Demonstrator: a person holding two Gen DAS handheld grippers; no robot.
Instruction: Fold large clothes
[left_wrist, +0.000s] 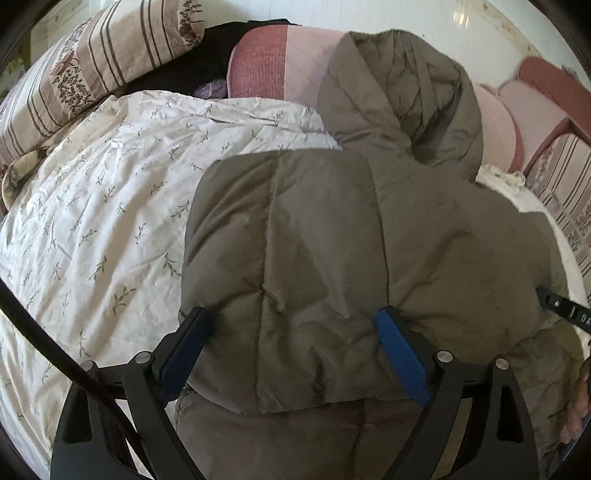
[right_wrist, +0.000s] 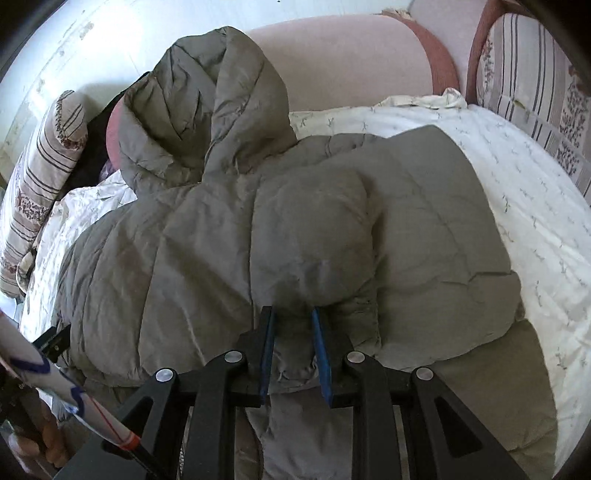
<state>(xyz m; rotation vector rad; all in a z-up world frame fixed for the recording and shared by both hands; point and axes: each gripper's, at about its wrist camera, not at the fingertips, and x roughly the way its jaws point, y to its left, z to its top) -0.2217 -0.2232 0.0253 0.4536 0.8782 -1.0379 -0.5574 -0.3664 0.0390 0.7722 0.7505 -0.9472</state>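
Observation:
An olive-grey hooded puffer jacket lies on a white leaf-print quilt, hood pointing away from me. My left gripper is open wide, its blue-padded fingers straddling the jacket's near folded edge. In the right wrist view the jacket fills the middle, with a folded-over sleeve bulging at the centre. My right gripper is shut on a bunch of that jacket fabric near the front edge. The hood lies toward the far left.
Striped floral pillows lie at the far left and another at the right. A pink and rust cushion or headboard runs behind the hood. A white wall stands beyond. The left gripper's tip shows at the lower left.

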